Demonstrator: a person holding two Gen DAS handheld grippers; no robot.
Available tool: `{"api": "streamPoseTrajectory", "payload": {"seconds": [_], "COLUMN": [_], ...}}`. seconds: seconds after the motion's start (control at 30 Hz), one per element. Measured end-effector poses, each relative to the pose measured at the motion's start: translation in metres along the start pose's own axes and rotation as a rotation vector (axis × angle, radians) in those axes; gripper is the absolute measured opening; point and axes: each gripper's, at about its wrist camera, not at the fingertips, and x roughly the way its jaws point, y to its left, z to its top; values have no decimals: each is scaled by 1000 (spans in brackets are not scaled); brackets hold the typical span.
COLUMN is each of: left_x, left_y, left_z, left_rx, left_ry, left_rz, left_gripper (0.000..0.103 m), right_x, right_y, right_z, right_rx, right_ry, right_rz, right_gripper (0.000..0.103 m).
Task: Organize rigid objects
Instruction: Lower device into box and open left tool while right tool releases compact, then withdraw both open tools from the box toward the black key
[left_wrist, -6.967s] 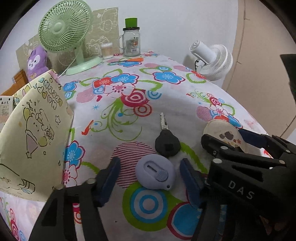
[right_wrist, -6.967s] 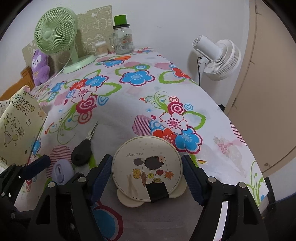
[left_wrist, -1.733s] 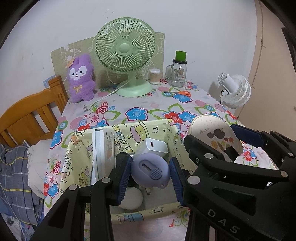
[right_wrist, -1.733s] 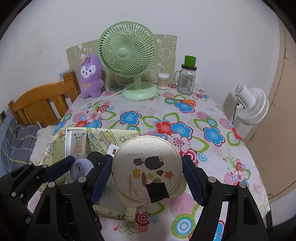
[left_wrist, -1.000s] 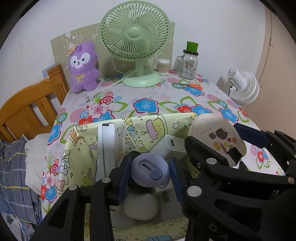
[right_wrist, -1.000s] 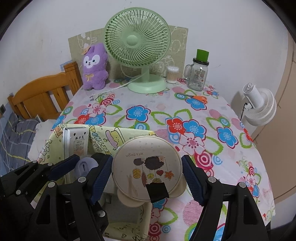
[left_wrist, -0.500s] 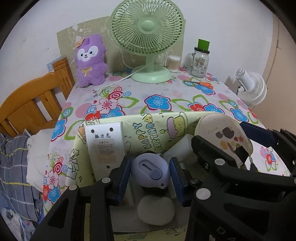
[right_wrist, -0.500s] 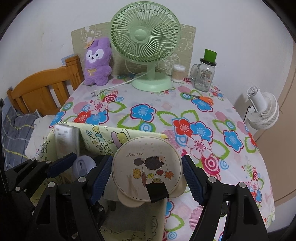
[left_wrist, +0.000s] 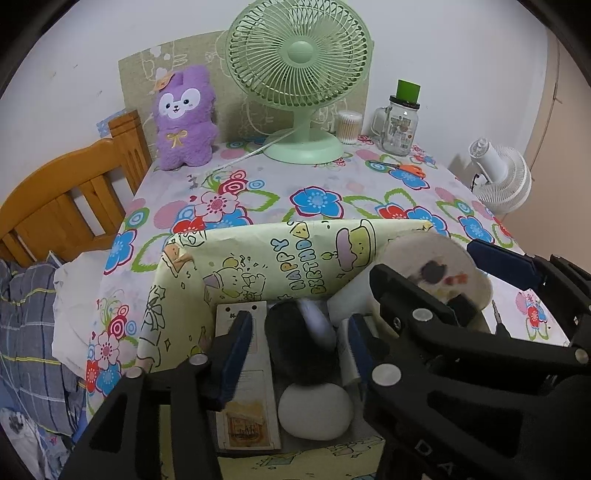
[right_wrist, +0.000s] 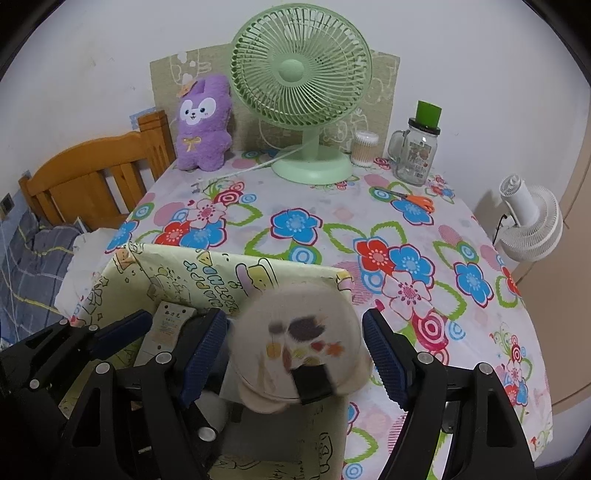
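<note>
Left gripper (left_wrist: 299, 332) over box (left_wrist: 258, 258), jaws spread, nothing pinched; blurry purple thing (left_wrist: 314, 321) between them, looks dropped so it lands inside. Right gripper (right_wrist: 295, 354) jaws spread too; round case (right_wrist: 299, 347) blurry, looks falling into box. Fan (left_wrist: 299, 66) far back on counter (left_wrist: 332, 177).

Right hand-held gripper (right_wrist: 295, 350) spread; blurred round case (right_wrist: 299, 354) over box (right_wrist: 177, 273).
</note>
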Motion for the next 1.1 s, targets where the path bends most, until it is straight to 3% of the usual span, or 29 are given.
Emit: {"api": "streamPoseTrajectory", "payload": {"seconds": [0.13, 0.33, 1.1], "left_x": [-5, -11, -43], "left_y": [-2, -5, -29], "left_z": [-2, -4, -22], "left_rx": [-1, 10, 17], "left_ry": [-13, -25, -40], "left_rz": [-1, 6, 34], "left_gripper": [76, 88, 92], "right_x": [-4, -9, -45], "right_y": [1, -2, -17], "right_z": [0, -2, -25], "right_rx": [-4, 1, 21], "right_ry": [-21, -24, -42], "right_rz": [-11, -16, -9], "right_gripper": [87, 88, 91]}}
